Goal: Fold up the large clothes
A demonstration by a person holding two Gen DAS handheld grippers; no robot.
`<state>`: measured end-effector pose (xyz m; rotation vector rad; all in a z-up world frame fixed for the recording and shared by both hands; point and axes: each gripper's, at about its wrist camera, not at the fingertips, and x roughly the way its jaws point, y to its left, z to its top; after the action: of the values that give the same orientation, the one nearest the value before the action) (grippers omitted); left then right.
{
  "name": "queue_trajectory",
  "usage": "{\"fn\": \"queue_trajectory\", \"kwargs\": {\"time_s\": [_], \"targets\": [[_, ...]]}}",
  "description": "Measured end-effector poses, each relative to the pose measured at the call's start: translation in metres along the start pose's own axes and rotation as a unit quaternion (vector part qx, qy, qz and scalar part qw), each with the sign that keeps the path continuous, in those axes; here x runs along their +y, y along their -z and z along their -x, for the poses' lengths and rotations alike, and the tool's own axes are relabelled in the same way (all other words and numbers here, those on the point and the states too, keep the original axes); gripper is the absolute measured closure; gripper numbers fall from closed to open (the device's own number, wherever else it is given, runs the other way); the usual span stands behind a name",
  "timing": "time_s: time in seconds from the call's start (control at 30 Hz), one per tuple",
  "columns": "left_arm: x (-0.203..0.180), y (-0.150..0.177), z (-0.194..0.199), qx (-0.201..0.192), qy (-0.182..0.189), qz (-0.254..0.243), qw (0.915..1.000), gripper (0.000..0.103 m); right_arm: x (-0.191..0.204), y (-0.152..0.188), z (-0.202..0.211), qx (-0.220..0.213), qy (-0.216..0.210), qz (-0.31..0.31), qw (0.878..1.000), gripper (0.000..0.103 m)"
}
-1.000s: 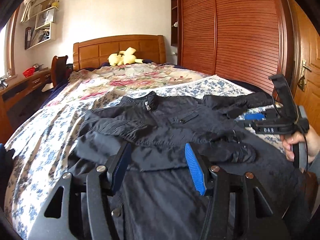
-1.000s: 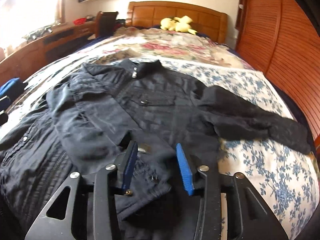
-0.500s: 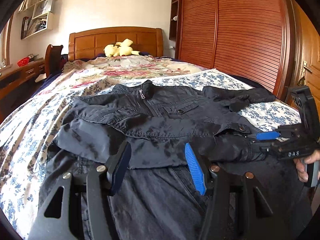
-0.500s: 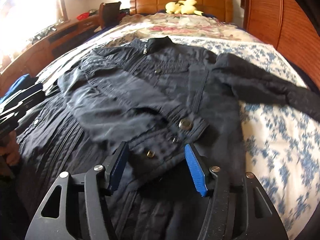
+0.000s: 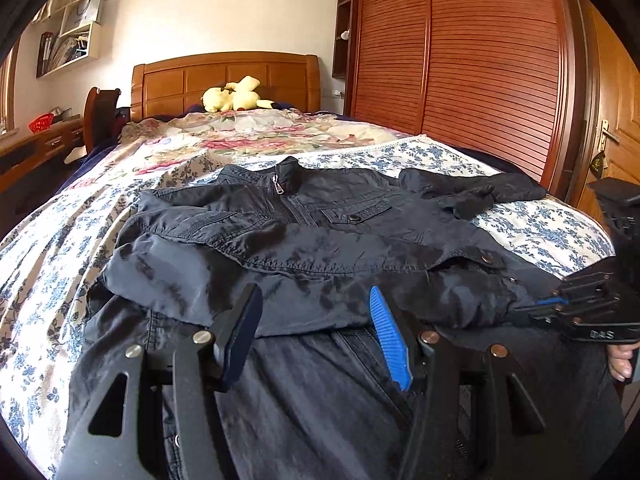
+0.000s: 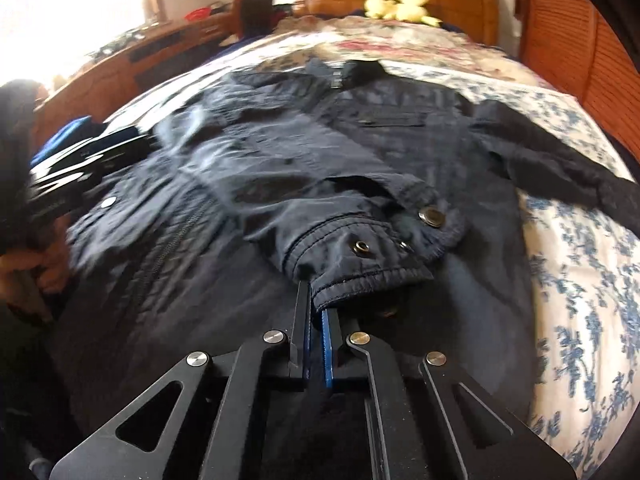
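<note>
Currently, jacket point(image 5: 320, 240): spread on the bed point(image 5: 120, 184), directly ahead of both tongs.
Left gripper point(image 5: 316, 332): jaws apart, above the folded sleeve, nothing pinched.
Right gripper point(image 6: 316, 320): jaws clamped on the sleeve cuff point(image 6: 360, 268) edge.

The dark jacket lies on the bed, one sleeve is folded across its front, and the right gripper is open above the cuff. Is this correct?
Not quite. In the right wrist view the right gripper is shut on the cuff of the folded sleeve, not open above it. The jacket does lie on the bed.
</note>
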<state>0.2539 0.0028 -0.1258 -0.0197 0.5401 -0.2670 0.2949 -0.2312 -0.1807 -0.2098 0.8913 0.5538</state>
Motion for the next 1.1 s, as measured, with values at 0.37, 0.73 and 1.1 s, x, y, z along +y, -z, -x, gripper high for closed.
{"fn": "queue_trajectory", "kwargs": {"time_s": [0.37,0.73,1.1], "targets": [[0.002,0.001,-0.002,0.007,-0.002,-0.001,1.0000,0.048,0.018,0.010,0.031,-0.020,0.025,0.020,0.999,0.102],[0.000,0.003,-0.006,0.007,-0.008,-0.005,0.9999,0.048,-0.025,-0.001,0.049,-0.037,0.072,-0.005,0.997,0.046],[-0.001,0.004,-0.006,0.008,-0.009,-0.006,0.9999,0.048,-0.082,0.012,0.007,0.024,0.095,-0.044,0.994,0.045]]}}
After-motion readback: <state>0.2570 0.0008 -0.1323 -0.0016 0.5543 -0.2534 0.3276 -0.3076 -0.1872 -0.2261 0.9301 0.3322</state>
